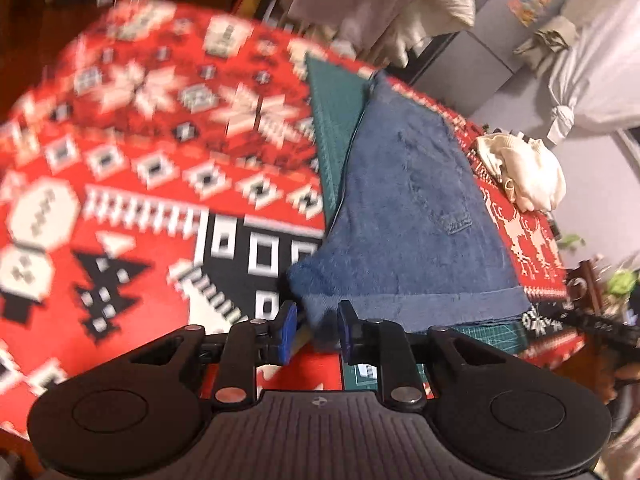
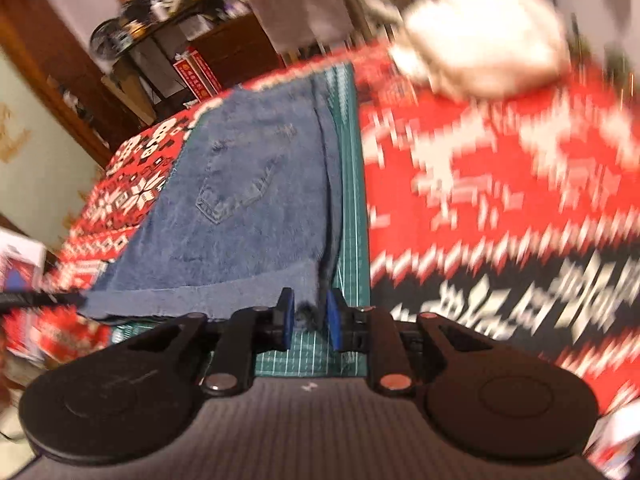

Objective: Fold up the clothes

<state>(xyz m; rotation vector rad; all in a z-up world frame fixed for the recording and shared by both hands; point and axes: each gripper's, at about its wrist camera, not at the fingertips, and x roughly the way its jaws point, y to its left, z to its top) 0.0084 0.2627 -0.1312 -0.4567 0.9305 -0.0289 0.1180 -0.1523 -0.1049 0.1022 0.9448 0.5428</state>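
Note:
A blue denim garment (image 1: 420, 220) lies flat on a green cutting mat (image 1: 336, 120), with a back pocket facing up. In the left wrist view its near left hem corner is bunched between the blue pads of my left gripper (image 1: 317, 330), which is shut on it. The right wrist view shows the same denim garment (image 2: 240, 200) from the other side. Its near right hem corner sits between the pads of my right gripper (image 2: 309, 320), also shut on it. Both views are blurred by motion.
A red, white and black patterned tablecloth (image 1: 140, 160) covers the table under the green cutting mat (image 2: 354, 208). A crumpled cream garment (image 1: 524, 172) lies at the far right of the table, and is the cream garment (image 2: 480, 36) in the right view. Furniture and clutter stand beyond the table edges.

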